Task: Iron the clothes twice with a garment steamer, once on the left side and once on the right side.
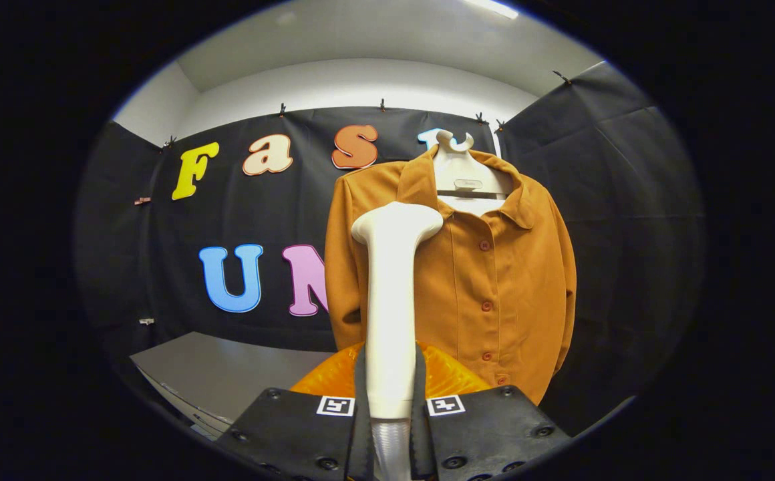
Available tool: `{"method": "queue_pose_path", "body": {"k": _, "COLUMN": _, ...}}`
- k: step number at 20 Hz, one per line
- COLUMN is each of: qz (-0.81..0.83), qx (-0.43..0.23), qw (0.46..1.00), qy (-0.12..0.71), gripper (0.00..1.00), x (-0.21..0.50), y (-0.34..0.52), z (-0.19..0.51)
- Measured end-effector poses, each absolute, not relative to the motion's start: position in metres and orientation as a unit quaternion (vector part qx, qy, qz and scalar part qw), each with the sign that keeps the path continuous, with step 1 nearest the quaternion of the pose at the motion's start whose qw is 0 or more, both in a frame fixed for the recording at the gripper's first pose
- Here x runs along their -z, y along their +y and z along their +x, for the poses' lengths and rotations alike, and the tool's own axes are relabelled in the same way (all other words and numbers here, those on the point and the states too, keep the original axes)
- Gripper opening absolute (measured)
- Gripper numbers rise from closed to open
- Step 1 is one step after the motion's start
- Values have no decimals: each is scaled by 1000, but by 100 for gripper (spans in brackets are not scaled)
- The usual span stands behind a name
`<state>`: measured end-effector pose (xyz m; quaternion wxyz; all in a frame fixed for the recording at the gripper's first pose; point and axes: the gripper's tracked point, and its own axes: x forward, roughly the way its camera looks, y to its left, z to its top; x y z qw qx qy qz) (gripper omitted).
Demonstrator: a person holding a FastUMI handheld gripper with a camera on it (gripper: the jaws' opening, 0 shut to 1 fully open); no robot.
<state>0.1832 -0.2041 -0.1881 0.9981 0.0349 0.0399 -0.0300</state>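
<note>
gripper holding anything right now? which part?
Yes. The gripper is shut on the steamer, both fingers pressing its handle low down; the head points up, in front of the shirt's left half as seen here.

My fingers [391,407] clamp the steamer [391,300], smooth matt plastic. The shirt [494,267] is soft matt cloth with plastic buttons [487,306], on a smooth plastic hanger [462,175].

**Hidden and Cut-Off Areas**

The steamer [391,307] covered the shirt's [494,267] left front panel. The steamer's handle base was cut off between the gripper [391,414] fingers, which clamped it. The hanger [462,179] shoulders sat concealed inside the collar. The table [227,374] was cut off by the fingers.
</note>
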Motion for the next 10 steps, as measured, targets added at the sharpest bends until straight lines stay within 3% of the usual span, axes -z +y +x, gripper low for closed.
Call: {"method": "queue_pose_path", "body": {"k": 10, "qz": 33, "qx": 41, "qw": 994, "qy": 100, "gripper": 25, "x": 256, "y": -209, "z": 153}}
